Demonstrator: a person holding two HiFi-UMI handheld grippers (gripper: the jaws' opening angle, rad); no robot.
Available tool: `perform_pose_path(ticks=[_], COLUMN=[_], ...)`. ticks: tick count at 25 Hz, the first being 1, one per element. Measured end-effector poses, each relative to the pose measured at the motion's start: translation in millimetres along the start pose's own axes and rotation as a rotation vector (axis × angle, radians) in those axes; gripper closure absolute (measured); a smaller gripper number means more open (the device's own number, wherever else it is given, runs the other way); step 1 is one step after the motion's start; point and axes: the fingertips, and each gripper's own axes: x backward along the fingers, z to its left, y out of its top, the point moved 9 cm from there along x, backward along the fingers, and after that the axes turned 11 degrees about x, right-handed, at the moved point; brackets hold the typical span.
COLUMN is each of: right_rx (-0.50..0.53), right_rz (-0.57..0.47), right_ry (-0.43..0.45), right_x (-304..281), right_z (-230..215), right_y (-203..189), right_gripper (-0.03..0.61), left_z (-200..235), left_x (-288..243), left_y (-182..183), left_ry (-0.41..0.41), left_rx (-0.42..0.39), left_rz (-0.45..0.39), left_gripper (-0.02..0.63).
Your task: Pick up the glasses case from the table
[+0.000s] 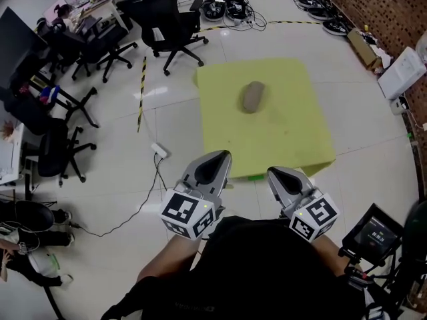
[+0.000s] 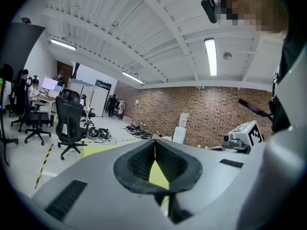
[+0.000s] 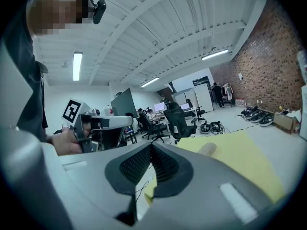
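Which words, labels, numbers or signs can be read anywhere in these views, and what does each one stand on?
Nothing legible in any view.
Cubes on the left gripper and right gripper: black-and-white square marker patterns, no letters or digits.
The small screen at the head view's lower right: lit, but its print is too small to read.
The white box by the brick wall: no print can be made out.

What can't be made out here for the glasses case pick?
glasses case: head view, too small to show seam or hinge side.
Same case, right gripper view: lower part hidden behind right gripper.
Left gripper view: case unseen; left gripper blocks most of the yellow table.
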Motion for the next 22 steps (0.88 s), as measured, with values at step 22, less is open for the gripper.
perform_pose_path(ticks=[22], right_rx=[0.016], right_rz=[0.029], right_ry=[0.019], right_x=[-24.0], right_z=[-41.7], right_y=[-1.0], right_gripper=[0.577], left_z=[30.3], left_x=[-42.2], left_y=[-9.1], left_ry=[0.041], left_rx=[0.015], left_rz=[0.031], left_gripper=[0.606])
